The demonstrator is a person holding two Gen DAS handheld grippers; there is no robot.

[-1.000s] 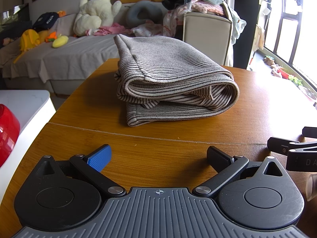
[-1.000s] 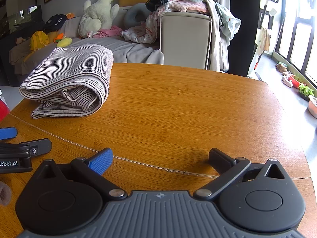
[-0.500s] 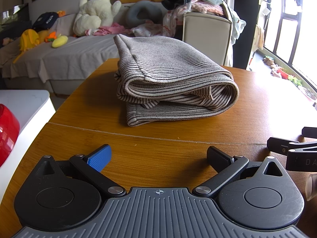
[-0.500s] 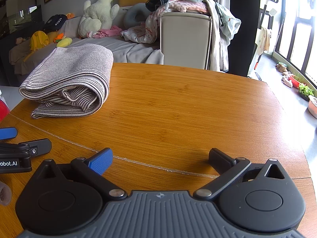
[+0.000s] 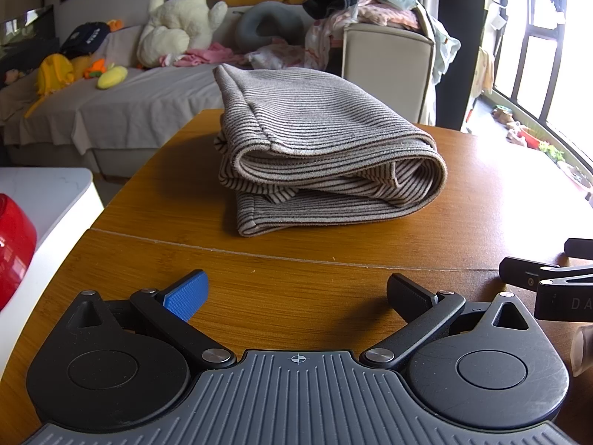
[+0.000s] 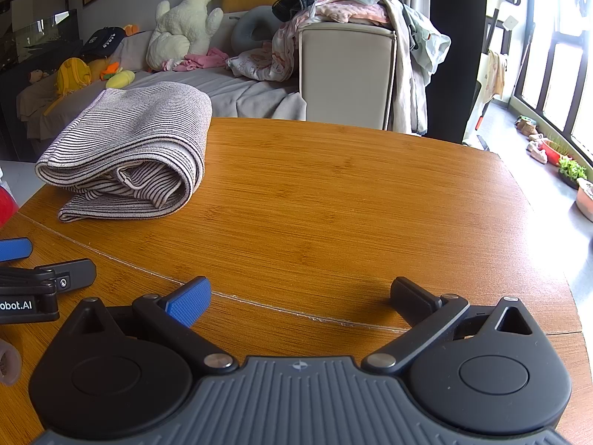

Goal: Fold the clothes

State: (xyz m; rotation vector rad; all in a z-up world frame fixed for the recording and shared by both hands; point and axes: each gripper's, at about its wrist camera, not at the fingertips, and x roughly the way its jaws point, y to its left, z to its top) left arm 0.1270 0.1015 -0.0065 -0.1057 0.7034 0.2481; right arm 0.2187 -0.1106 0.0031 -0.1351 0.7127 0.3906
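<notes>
Nothing moved since a second ago. Left gripper [image 5: 296, 289] and right gripper [image 6: 300, 293] both sat wide open, holding nothing, low over the table [image 6: 352, 204]. Folded striped garment [image 5: 322, 155] lay straight ahead of the left gripper, ahead-left of the right. Looked like the fold was finished, tongs parked clear.
</notes>
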